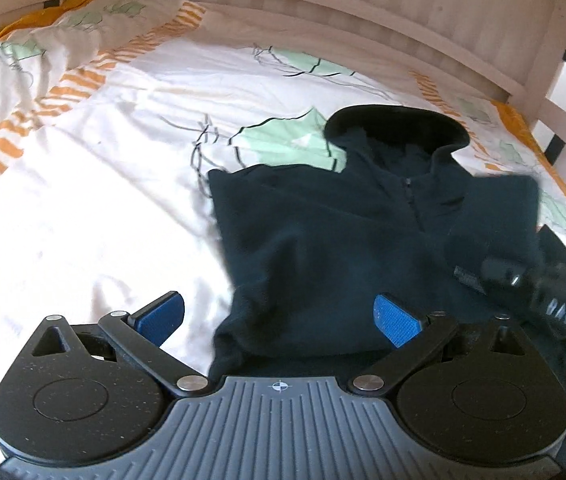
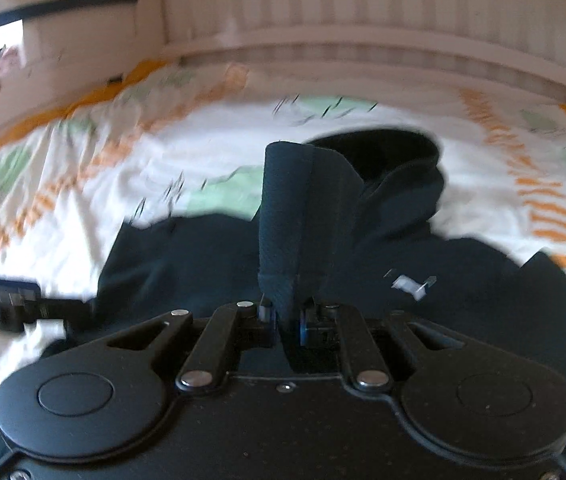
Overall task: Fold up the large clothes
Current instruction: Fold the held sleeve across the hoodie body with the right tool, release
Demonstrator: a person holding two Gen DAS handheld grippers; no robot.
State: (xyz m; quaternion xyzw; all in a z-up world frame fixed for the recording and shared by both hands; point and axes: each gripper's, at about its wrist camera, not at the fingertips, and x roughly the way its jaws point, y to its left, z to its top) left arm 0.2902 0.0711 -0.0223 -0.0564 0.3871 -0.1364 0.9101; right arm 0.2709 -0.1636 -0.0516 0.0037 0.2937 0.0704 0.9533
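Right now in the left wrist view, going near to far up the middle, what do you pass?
Left gripper with open jaws → dark hooded fleece → its hood → patterned duvet → wooden bed frame.

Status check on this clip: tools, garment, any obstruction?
Left tool open, empty, over hem. Right tool shut on the hooded fleece jacket, sleeve cuff lifted. Bed clear of obstructions.

No text can be read; only a crosshair mark (image 1: 278, 386) stands on the left claw's (image 1: 279, 316) grey body.
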